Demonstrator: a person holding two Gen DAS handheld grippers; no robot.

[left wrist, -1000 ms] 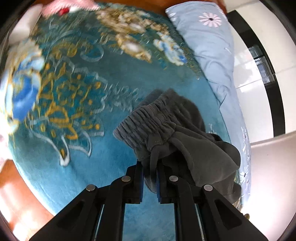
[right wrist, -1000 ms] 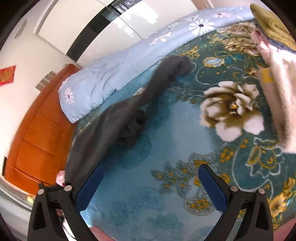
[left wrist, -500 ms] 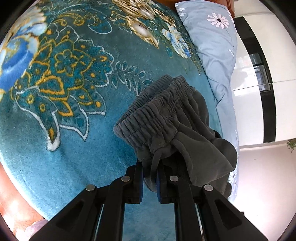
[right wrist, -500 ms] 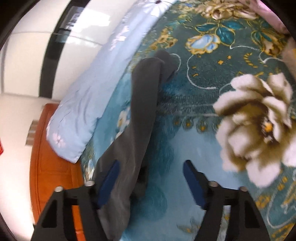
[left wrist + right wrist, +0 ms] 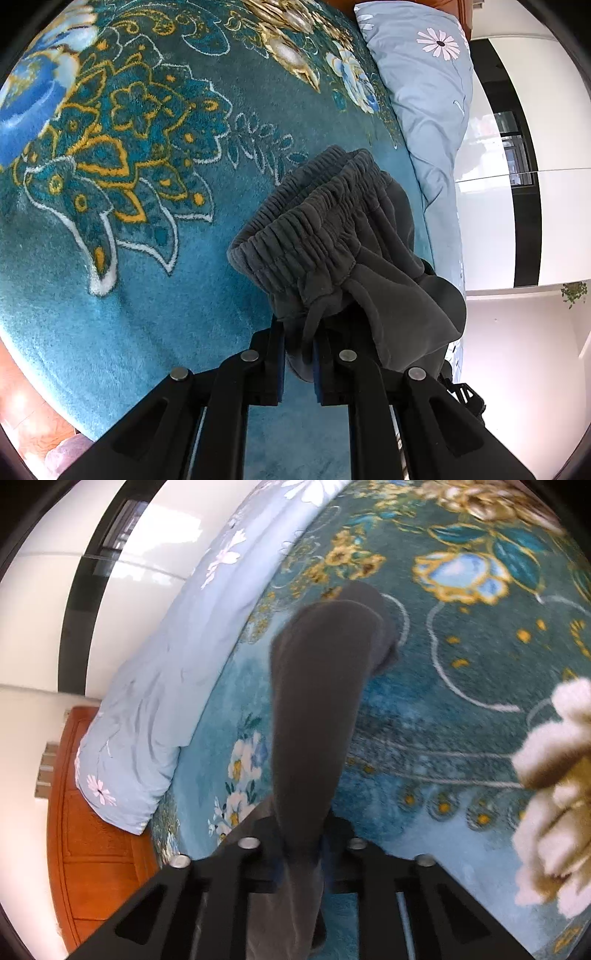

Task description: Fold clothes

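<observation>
The left tool (image 5: pixel 298 354) is closed on the waistband end of the dark grey trousers (image 5: pixel 332 251), its two blue-padded fingers (image 5: pixel 279 354) pinching a fold of cloth together with the drawstring (image 5: pixel 312 321) that hangs down between them. From that grip the elastic waistband rises toward 12 o'clock in the left wrist view, bunched and gathered, while the rest of the fabric slumps in a soft lump toward 3 o'clock. The trousers are held over the teal floral blanket (image 5: pixel 122 229) that covers the bed; whether the waistband touches the blanket cannot be told. A pale blue daisy-print pillow (image 5: pixel 424 85) lies along the blanket's edge at about 1 o'clock. In the right wrist view the right tool (image 5: pixel 301 853) is drawn nearly together on a trouser leg (image 5: pixel 317 701), which runs as a long grey strip from the tool up toward 12 o'clock, its far end resting on the blanket beside a blue and gold flower. The same pillow (image 5: pixel 147 709) lies at 9 to 11 o'clock, with an orange wooden headboard (image 5: pixel 92 856) at 8 o'clock. The right view is somewhat blurred.
</observation>
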